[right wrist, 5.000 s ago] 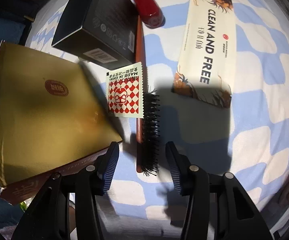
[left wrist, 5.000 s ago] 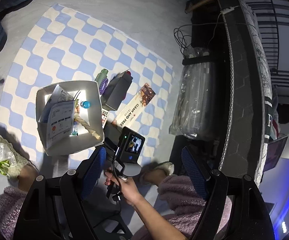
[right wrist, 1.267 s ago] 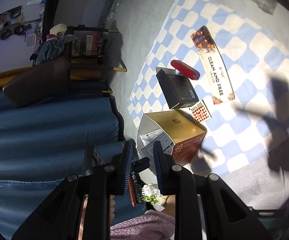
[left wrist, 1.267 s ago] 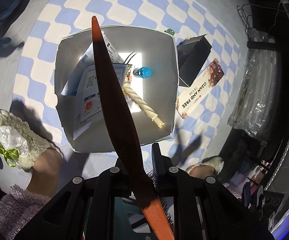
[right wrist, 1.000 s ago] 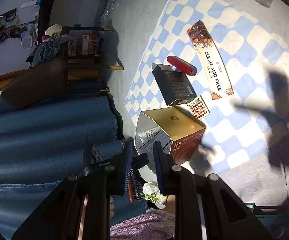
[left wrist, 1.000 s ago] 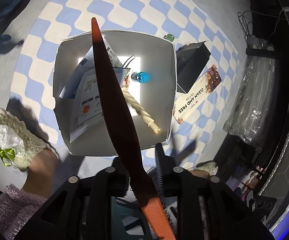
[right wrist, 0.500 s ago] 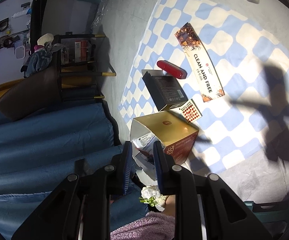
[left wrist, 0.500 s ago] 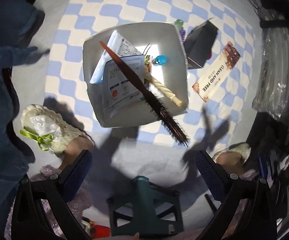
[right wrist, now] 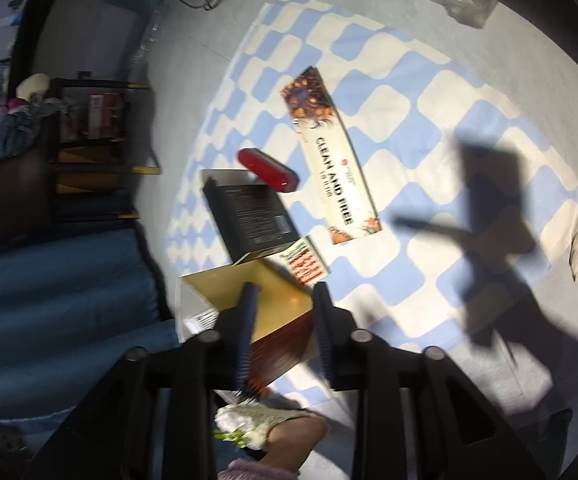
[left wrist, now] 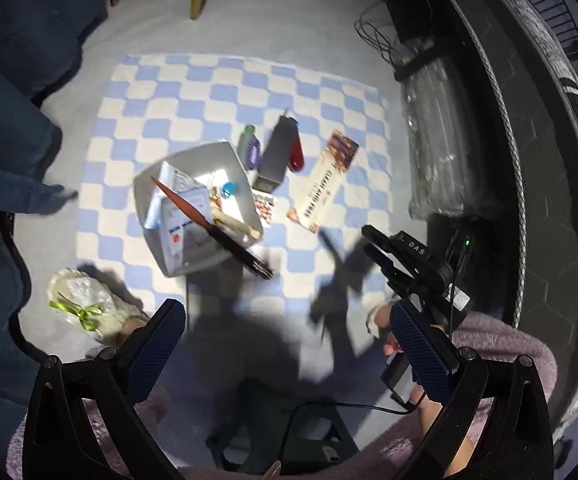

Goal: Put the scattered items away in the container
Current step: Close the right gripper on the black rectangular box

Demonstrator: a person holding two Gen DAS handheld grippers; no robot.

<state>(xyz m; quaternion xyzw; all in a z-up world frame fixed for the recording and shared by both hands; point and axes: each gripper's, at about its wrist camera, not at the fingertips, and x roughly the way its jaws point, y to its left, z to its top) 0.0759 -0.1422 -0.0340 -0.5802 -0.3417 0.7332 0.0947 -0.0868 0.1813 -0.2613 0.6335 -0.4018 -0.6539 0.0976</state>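
Left gripper [left wrist: 285,344] gaping wide, empty, high above mat. Right gripper [right wrist: 285,332] just parting, nothing between. Hairbrush [left wrist: 213,230] propped across box [left wrist: 245,184], bristle end overhanging near rim. Light, stiff, likely tippy; best pinched mid-handle.

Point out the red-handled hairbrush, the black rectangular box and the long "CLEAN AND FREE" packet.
Red-handled hairbrush [left wrist: 193,210]: left wrist view, mid-handle.
Black rectangular box [right wrist: 255,216]: right wrist view, top face.
Long "CLEAN AND FREE" packet [right wrist: 335,172]: right wrist view, printed middle.
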